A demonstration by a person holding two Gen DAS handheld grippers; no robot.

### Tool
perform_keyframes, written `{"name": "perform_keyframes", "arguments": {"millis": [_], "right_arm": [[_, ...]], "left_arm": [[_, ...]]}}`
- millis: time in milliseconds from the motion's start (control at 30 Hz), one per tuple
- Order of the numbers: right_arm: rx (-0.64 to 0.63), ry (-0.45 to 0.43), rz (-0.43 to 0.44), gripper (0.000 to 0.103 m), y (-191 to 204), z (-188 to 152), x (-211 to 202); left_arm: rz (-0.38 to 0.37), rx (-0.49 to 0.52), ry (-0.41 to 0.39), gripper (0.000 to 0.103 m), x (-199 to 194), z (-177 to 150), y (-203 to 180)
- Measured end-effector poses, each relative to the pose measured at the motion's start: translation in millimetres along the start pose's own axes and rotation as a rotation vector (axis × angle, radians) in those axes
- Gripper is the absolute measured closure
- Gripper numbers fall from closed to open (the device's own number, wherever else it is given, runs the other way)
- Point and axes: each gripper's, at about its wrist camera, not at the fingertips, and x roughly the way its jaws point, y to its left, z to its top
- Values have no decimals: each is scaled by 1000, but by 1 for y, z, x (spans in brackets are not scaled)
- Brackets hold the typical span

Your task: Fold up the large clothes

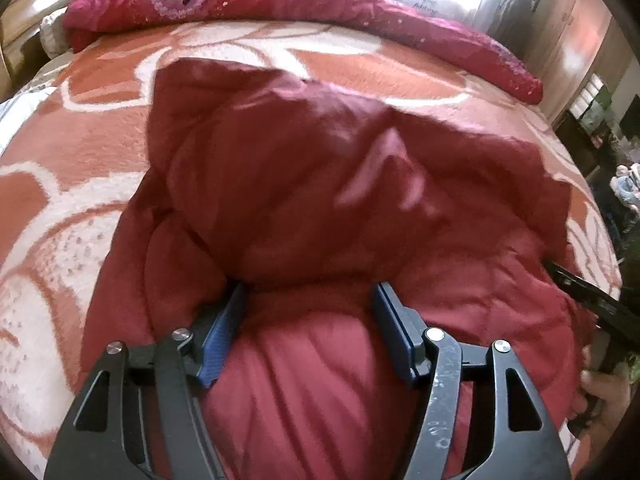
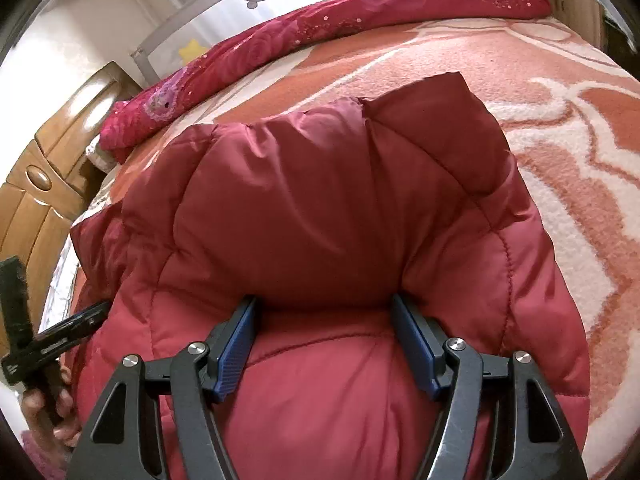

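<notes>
Two grippers, both on the same thing: your left gripper [image 1: 308,292] and your right gripper [image 2: 324,308] each have a thick roll of the dark red quilted padded jacket [image 2: 340,208] between their blue pads, jaws spread fairly wide and filled by the fabric. The pads look pressed into the bulk on both sides, so I read each as a pinch on a fat fold, not an empty spread. The jacket lies in the middle of the bed, on the orange-and-cream patterned fleece blanket [image 2: 560,152], already doubled: in the right wrist view an upper layer runs from your jaws toward 12 o'clock, its folded-over corner at about 1 o'clock, with a lower layer showing beneath at 9 and at 4 o'clock. The left wrist view shows the same stacked bundle [image 1: 320,180], blurred. Your other gripper shows at 9 o'clock in the right view and 3 o'clock in the left view. A crimson floral rolled quilt [image 1: 280,4] lies along the far edge at 12 o'clock, well apart. My judgement: at least one fold is made; remaining is setting the layer down, flattening it, perhaps one more fold. Sleeves are hidden; I cannot tell whether they are tucked.
</notes>
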Motion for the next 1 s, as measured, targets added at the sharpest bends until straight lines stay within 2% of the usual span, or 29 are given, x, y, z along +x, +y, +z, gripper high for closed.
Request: {"name": "perform_keyframes", "arguments": {"millis": [100,167,367,567,633,833,900,1000], "right_arm": [[2,-5,10,34,-2,-2,0],[0,-8,9,34,-2,-2,-1],[-1,-2,18,32,-3,-2,-3],[-4,-5,7,32,2,-2,-10],[7,-17,30,32,2,-3,-21],[87,-76,158,20,-18,-18,-71],[88,-95,165,14,-27,-25,-88],[86,-128,143,11,-46,-35,-111]], "left_arm": [[-25,-5,-30,36,-26,-13,6],[-50,-35,-63,31,-47,-27,14],[-68,-125,-89,30,-81,-58,39],[-55,-174,-82,30,-86,-68,55],[-50,-180,-79,30,-87,-70,59],[-60,-190,-70,27,-86,-75,74],[-64,-179,-62,25,-85,-76,77],[-63,-169,-53,25,-83,-77,83]]}}
